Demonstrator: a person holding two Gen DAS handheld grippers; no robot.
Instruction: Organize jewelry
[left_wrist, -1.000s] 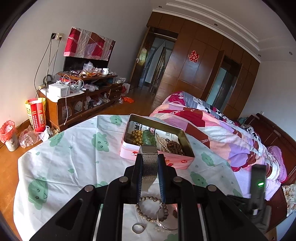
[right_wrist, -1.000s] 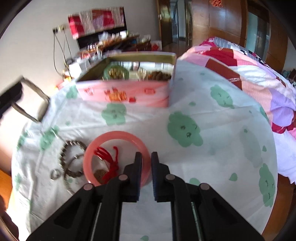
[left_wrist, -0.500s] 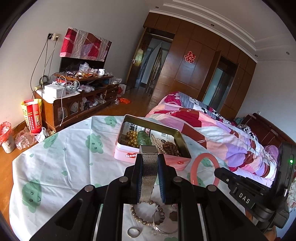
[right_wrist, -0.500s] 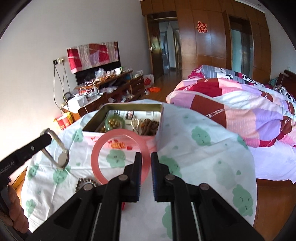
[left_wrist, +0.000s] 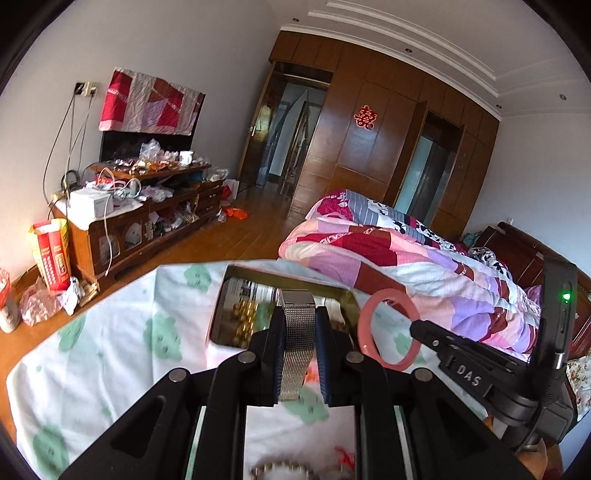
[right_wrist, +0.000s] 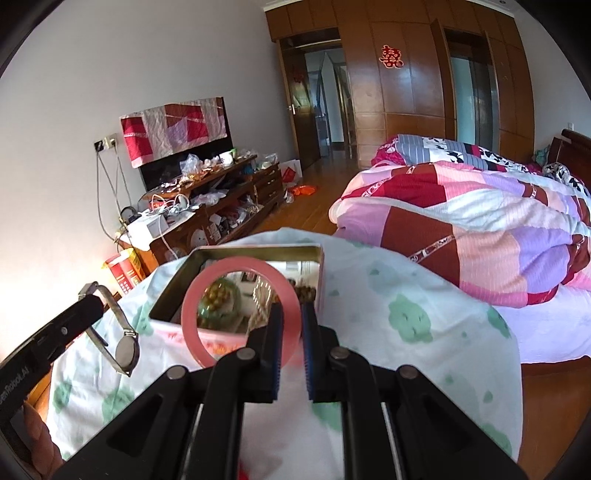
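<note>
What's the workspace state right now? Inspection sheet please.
Surface: round table under white cloth with green prints.
Job's things: open rectangular pink tin holding beads; silver mesh-band watch; pink round bangle; beaded bracelets, blurred, on the cloth.
Clutter: nothing seen on table.
Grippers: left gripper shut on watch band; right gripper shut on bangle; both held up near the tin.
Cables: wall socket wires to wooden cabinet.
Surroundings: patchwork quilt bed, wooden wardrobe.

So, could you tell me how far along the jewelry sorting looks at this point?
Done: beads already lie in the tin. In hand: the left gripper grips the mesh-band watch, the right gripper the pink bangle, both lifted near the tin. Left: a bead bracelet on the table.
</note>
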